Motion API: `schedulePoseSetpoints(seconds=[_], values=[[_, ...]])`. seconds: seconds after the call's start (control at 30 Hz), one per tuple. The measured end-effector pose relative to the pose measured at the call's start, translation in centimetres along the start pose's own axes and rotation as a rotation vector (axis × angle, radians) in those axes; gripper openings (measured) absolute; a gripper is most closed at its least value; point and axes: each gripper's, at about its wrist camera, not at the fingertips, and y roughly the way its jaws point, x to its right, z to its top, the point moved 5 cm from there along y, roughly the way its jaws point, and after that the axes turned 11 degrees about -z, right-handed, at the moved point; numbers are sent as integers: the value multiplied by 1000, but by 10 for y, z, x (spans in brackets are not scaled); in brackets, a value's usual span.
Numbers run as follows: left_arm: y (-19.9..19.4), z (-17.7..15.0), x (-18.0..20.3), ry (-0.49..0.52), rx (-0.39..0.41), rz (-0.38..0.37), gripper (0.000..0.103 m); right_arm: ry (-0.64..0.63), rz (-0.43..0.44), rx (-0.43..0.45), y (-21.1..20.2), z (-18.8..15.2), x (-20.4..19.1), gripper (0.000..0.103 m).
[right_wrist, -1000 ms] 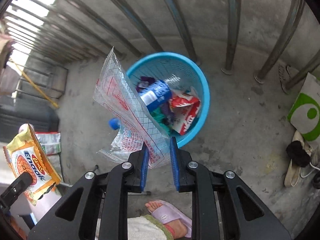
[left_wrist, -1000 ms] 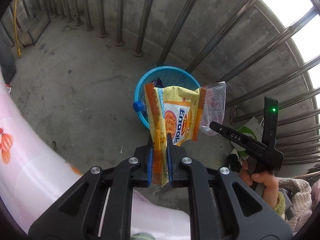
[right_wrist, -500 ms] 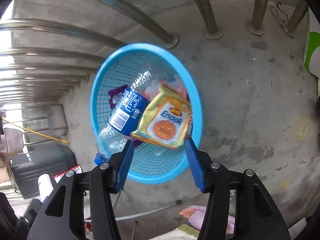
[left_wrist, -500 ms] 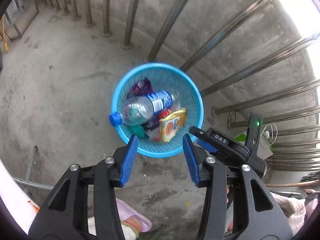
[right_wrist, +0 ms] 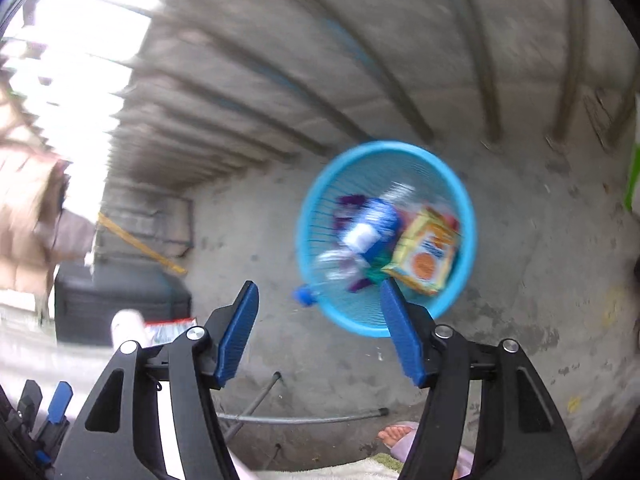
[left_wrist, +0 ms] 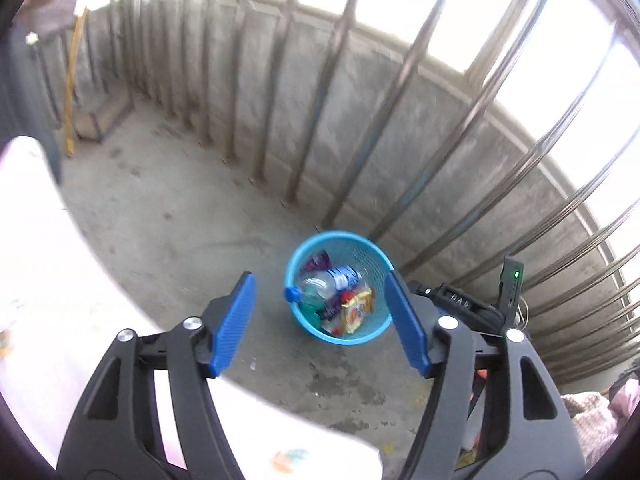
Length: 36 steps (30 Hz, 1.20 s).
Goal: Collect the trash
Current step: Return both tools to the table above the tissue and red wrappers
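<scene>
basket: round blue plastic mesh trash basket (left_wrist: 339, 336) on the concrete floor (left_wrist: 168, 224) by the metal railing bars (left_wrist: 316, 92); sits below and ahead of both grippers.
contents: clear plastic water bottle with blue cap and blue label (left_wrist: 320, 285) lying across the basket, long axis running left-right in the left view, cap end poking over the left rim. Yellow-orange snack packet (left_wrist: 357, 311) on top at the right side, purple wrapper (left_wrist: 316, 260) toward the back.
left gripper (left_wrist: 326, 320): jaws spread wide, nothing held, basket framed between the blue pads.
right gripper (right_wrist: 320, 334): jaws wide apart, empty; basket lies ahead and to the right of its centre line.
nearer gripper: cannot tell; both stand well clear above the basket.
next item, my guess: red-and-white wrapper (right_wrist: 170, 330) on the bench (right_wrist: 36, 354) at the left of the right view, so away from the basket, toward the left gripper's side.
writing: the other gripper's body in the left view carries lettering (left_wrist: 457, 299) that looks like "DAS". Packet and bottle labels are too blurred to read.
</scene>
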Motion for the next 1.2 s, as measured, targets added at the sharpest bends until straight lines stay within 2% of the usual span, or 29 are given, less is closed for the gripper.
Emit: schedulePoseSetpoints(seconds=[0.17,0.3,0.5,0.6,0.7,0.8,0.87,1.07,1.2], values=[[-100,-33,-20,-16,140,112,73,-252,50,41,-44,-31,-73,67],[-178,-77,-50,-91,249,213,78,-463,122,-5,-64,-79,-127,68],[-276,-168,-116,-307,368,406,79,-738,207,-135,-73,-166,-200,69],[-314,-215,-143,-427,443,460,79,-867,224,-191,-73,-212,-234,69],[-338,-256,-166,-523,477,517,79,-982,248,-254,-69,-255,-269,69],[-350,-280,-179,-575,507,506,79,-1089,282,-293,-73,-300,-303,70],[-352,-286,-187,-594,524,490,78,-1154,304,-315,-76,-326,-320,74],[-341,-284,-204,-604,547,418,60,-1316,289,-384,-68,-397,-347,75],[-329,-276,-217,-585,537,385,51,-1367,245,-370,-56,-422,-357,75]])
